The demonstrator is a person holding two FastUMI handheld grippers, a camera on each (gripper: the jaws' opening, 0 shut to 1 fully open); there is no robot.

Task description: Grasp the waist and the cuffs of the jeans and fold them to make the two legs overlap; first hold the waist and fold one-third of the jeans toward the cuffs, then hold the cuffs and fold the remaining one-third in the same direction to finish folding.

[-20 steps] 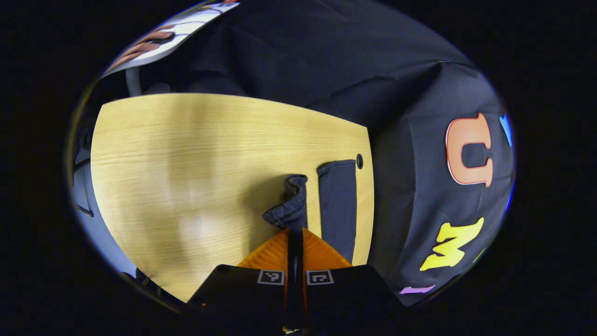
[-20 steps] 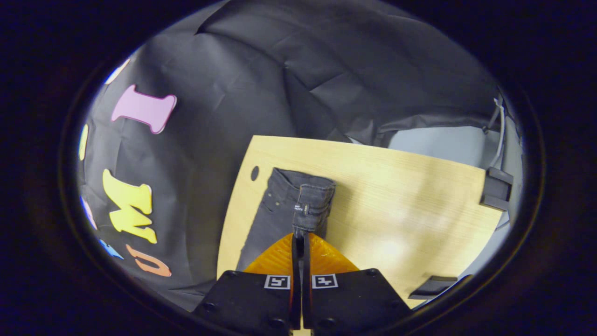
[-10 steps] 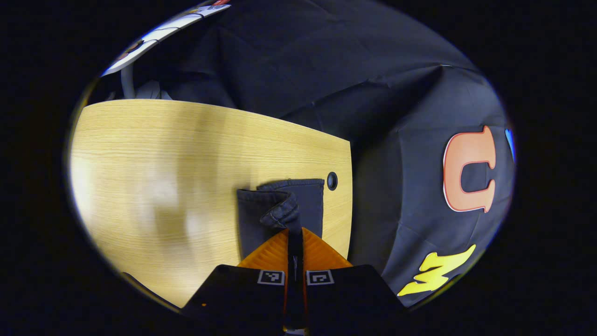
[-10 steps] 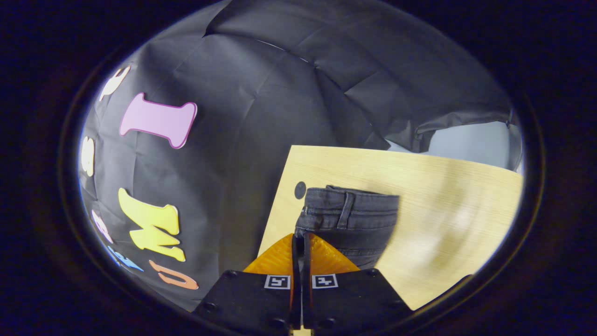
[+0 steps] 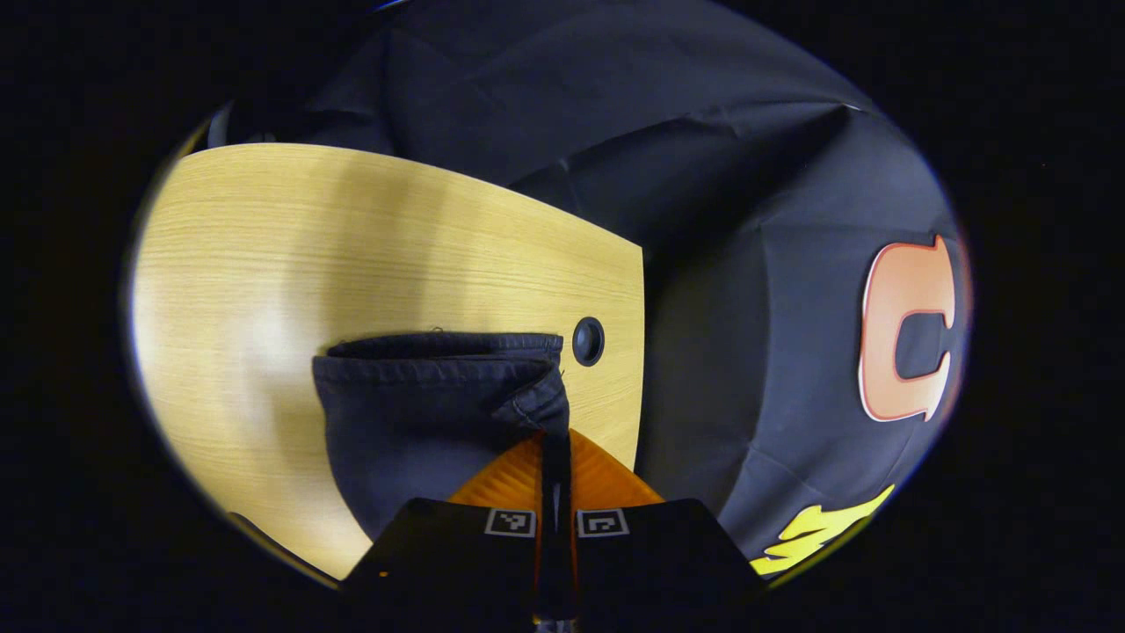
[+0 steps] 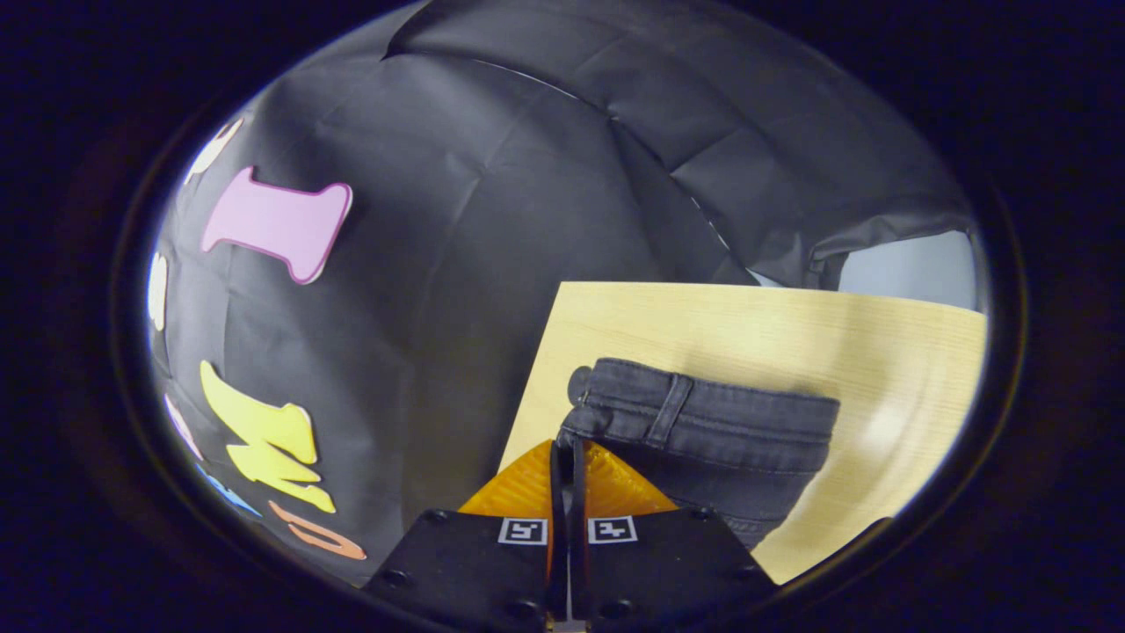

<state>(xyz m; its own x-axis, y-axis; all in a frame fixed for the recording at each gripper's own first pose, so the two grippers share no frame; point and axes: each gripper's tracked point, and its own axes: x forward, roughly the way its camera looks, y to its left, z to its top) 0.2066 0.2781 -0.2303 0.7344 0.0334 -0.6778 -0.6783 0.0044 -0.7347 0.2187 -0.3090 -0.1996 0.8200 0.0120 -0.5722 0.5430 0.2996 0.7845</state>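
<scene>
Jeans (image 5: 422,413) of dark, near-black denim lie on the tabletop (image 5: 290,246), a pale wood-grain board with a curved edge. In the left gripper view the cuff end shows a stitched hem, its right corner drawn into a small peak where the left claw (image 5: 555,440) has its fingers pressed together on the cloth. In the right gripper view the waist (image 6: 703,418) appears as a thick ribbed band with a belt loop (image 6: 670,397), and the right claw (image 6: 569,450) is pinched tight on its left end; whether more than one layer sits between the fingers is hard to make out.

A round dark hole (image 5: 588,341) in the tabletop sits just beside the jeans, toward the board's edge. Beyond that edge hangs the creased black cloth wall (image 5: 703,176), close behind the jeans on that side.
</scene>
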